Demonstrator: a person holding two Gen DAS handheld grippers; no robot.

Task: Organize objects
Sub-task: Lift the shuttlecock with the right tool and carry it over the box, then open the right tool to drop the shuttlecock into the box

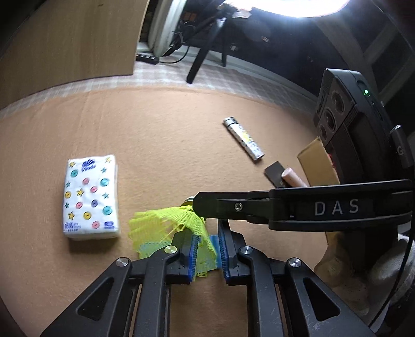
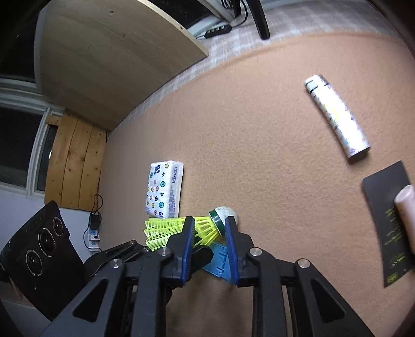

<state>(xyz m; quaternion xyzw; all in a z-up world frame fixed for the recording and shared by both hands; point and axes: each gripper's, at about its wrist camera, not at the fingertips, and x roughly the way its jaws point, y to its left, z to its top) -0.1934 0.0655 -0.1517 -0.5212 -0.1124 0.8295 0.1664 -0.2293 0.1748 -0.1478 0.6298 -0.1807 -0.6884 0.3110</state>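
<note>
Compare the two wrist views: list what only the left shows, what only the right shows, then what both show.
Only the left wrist view: a cardboard piece and the bright lamp.
Only the right wrist view: a window and wooden planks.
Both: yellow shuttlecock, tissue pack, lighter, black card, pink tube.

Left gripper: angled steeply down, blue pads nearly together, pinching the yellow mesh skirt of the shuttlecock. Right gripper: angled down, jaws narrow, straddling the same shuttlecock near its cork end; pad contact unclear. It crosses in front of the left gripper, a gloved hand behind it.
</note>
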